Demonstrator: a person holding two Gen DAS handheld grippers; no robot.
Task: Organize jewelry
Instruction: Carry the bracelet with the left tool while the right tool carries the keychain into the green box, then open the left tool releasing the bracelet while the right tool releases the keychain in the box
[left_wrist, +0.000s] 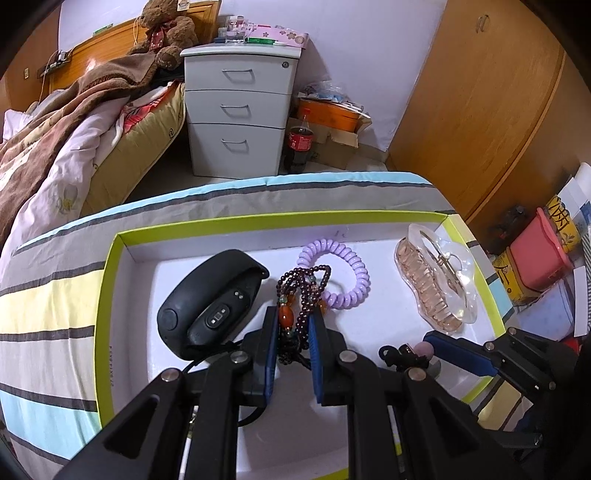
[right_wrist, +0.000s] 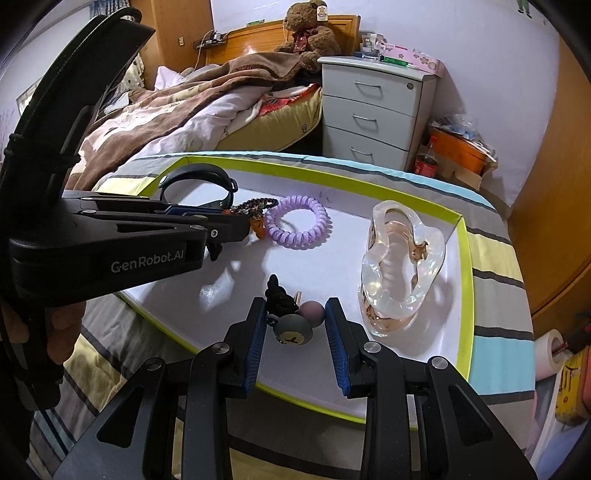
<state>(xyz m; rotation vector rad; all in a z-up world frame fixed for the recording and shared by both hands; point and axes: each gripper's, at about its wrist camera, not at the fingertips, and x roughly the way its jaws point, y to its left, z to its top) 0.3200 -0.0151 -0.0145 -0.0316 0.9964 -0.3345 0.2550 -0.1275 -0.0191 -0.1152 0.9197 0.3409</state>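
Observation:
A white tray with a lime-green rim (left_wrist: 107, 295) (right_wrist: 466, 295) lies on a striped cloth. In it are a black fitness band (left_wrist: 207, 302) (right_wrist: 199, 177), a purple spiral hair tie (left_wrist: 354, 280) (right_wrist: 299, 221) and a clear pink-tinted claw clip (left_wrist: 436, 280) (right_wrist: 402, 258). My left gripper (left_wrist: 294, 314) (right_wrist: 236, 221) is shut on a dark bead bracelet (left_wrist: 303, 280) (right_wrist: 258, 203) with orange beads, beside the band. At the tray's near edge my right gripper (right_wrist: 295, 306) (left_wrist: 424, 350) is closed on a small grey bear charm (right_wrist: 291, 330) (left_wrist: 406, 354) with a pink ball and a black knot.
The striped cloth (left_wrist: 48, 295) covers the surface under the tray. Behind it stand an unmade bed (left_wrist: 55, 147), a white drawer cabinet (left_wrist: 240, 110), a cola bottle (left_wrist: 299, 147) and a wooden wardrobe (left_wrist: 480, 110). A hand (right_wrist: 62, 332) holds the left gripper.

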